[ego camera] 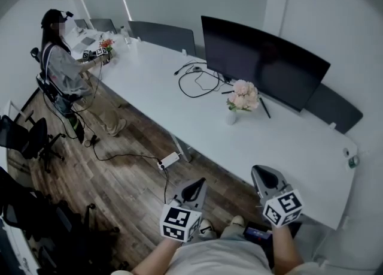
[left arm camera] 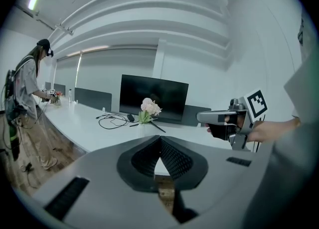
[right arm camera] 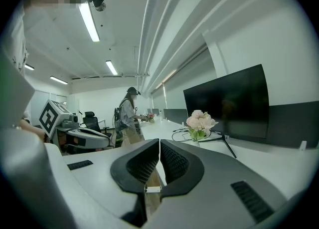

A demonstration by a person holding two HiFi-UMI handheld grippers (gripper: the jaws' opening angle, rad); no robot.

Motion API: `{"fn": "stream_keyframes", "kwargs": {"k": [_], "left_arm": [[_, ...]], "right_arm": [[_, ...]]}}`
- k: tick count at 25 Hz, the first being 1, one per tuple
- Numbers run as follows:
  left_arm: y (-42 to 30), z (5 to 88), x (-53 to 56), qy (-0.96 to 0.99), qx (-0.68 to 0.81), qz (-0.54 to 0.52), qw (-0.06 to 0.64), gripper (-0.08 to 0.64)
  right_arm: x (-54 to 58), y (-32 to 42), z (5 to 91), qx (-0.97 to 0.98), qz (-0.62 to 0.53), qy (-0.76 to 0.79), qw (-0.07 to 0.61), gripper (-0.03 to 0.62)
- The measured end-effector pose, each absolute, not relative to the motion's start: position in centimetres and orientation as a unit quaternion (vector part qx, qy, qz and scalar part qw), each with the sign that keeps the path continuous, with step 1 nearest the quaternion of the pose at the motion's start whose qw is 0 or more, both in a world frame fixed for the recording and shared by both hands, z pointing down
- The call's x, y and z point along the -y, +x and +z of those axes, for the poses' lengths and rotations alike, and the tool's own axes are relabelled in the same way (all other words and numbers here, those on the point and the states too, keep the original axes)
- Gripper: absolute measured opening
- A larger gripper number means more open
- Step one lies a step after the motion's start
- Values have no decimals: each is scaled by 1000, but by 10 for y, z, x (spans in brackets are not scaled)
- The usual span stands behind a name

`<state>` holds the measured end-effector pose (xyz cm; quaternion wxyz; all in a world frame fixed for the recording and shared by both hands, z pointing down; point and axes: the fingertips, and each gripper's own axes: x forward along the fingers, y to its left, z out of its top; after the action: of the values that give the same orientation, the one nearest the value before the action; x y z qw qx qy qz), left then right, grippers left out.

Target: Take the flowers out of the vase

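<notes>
A long white desk [ego camera: 269,142] holds a dark monitor [ego camera: 263,61]. Before it, well ahead of you, pink flowers [ego camera: 244,95] stand in a small white vase [ego camera: 231,116]. They look light, soft and crushable, so pinch the stems near the rim. Your left gripper [ego camera: 197,185] and right gripper [ego camera: 263,175] are closed and empty. No writing is readable.
</notes>
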<state>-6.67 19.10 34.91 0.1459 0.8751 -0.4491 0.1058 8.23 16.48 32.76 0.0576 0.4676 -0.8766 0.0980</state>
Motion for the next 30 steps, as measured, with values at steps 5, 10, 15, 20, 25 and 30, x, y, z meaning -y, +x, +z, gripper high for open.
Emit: {"fn": "stream_keyframes", "kwargs": {"k": [5,10,15,20,25,30], "left_arm": [[-77,348,-190,879,442,100,146,3],[-79,347,-188,883,436,92,147,3],[-75,348,-173,885,433,89,147,3],[-68,350,-149,884,434,89,149,3],[-58,354,-114,882,437,93,152,3],[-48,353,-72,880,440,93,154,3]], "right_arm": [[-167,71,333,872,101,476,58,32],[-166,68,332,871,102,477,58,32],[-152,71,338,871,107,476,62,32],[-125,73,345,874,110,468,68,32],[-88,80,352,879,113,457,78,32],[-49,93,362,884,123,444,85,32]]}}
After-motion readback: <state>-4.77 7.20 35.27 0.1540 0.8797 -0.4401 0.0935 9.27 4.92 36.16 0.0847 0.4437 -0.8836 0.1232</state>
